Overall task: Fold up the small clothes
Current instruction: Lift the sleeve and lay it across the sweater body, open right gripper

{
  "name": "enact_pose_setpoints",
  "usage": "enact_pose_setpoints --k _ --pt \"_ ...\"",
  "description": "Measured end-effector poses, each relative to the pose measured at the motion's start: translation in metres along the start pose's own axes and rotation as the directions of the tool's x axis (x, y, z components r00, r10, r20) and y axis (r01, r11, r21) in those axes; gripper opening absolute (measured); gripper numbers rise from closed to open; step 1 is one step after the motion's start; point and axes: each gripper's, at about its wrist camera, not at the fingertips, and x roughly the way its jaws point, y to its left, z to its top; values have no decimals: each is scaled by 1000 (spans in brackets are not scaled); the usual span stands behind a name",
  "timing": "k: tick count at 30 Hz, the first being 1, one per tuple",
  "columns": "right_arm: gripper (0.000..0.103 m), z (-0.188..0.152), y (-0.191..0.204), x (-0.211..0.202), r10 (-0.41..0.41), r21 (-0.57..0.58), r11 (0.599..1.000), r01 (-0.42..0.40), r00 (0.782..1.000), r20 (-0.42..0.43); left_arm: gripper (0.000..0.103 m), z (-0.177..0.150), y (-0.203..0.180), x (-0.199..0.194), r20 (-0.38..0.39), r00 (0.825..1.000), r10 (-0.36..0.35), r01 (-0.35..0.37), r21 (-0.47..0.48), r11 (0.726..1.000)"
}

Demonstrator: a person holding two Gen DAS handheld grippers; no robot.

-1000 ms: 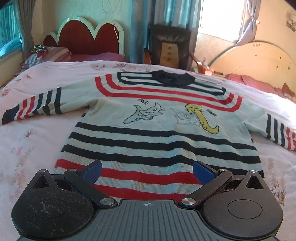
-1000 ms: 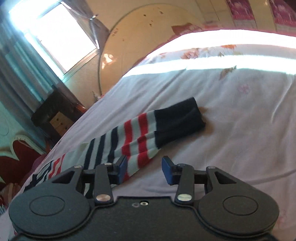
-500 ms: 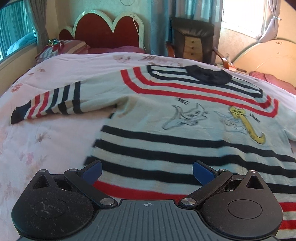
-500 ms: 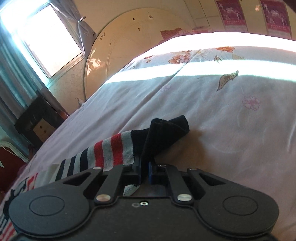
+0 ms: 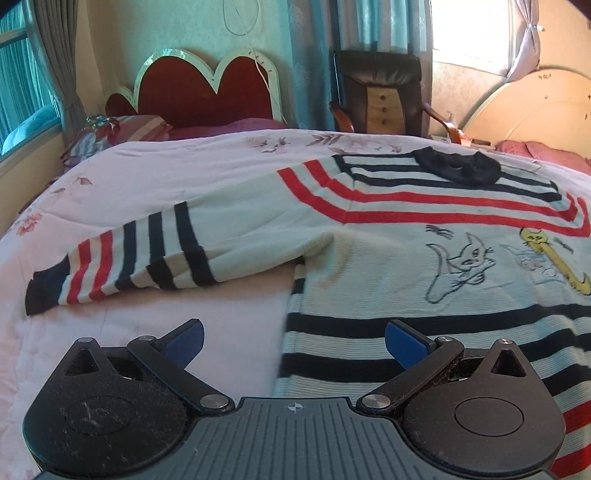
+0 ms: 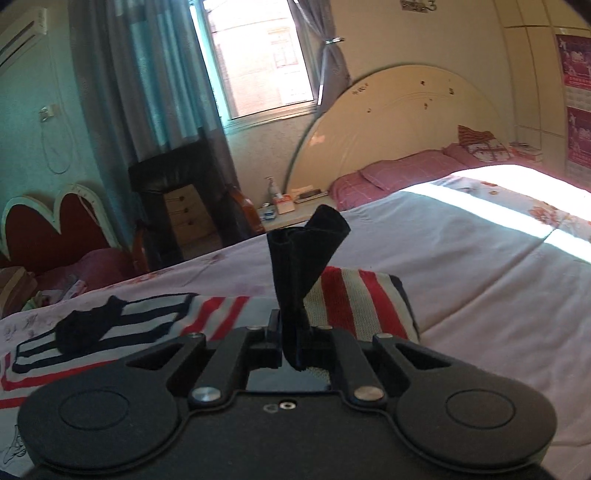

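Right hand-held gripper (image 6: 290,341) now clamped on cuff (image 6: 306,251), seemingly lifted | left hand-held gripper (image 5: 293,341) apart

A bed (image 5: 155,177) with a pale pink floral cover fills the room's foreground. Behind it stands a dark red headboard (image 5: 207,88) with a scalloped white edge, and striped pillows (image 5: 110,133) lie at its left end. A thin white cord (image 5: 240,22) loops on the green wall above. Right of the headboard sits a dark leather armchair (image 5: 380,74) with wooden arms, a small wooden drawer unit (image 5: 382,109) against its seat. Teal and grey curtains (image 6: 155,81) flank a bright window (image 6: 258,55). A second bed has a cream arched headboard (image 6: 406,122) and pink pillows (image 6: 399,170). A nightstand (image 6: 291,210) beside it carries a pump bottle (image 6: 272,188) and small boxes. Red posters (image 6: 576,81) hang at the far right.
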Motion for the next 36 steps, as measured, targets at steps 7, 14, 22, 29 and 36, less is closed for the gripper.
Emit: enact_pose_setpoints --k 7,14,22,29,36 --pt "7 -25 96 5 137 -93 985 -142 989 -62 103 -5 33 6 -7 1000 -4 3 -34 999" --pt "7 -58 158 4 231 -137 958 -253 961 -154 103 -10 61 10 -13 997 -70 68 -105 992" --pt "9 -95 197 21 247 -177 939 -295 936 -251 103 -5 60 16 -26 996 -80 77 -94 993" --pt "39 -95 195 -3 271 -196 931 -307 943 -191 103 5 36 18 -24 992 -123 120 -101 988" --pt "40 -82 159 -29 262 -134 950 -283 953 -153 102 27 -18 23 27 935 -354 351 -208 913"
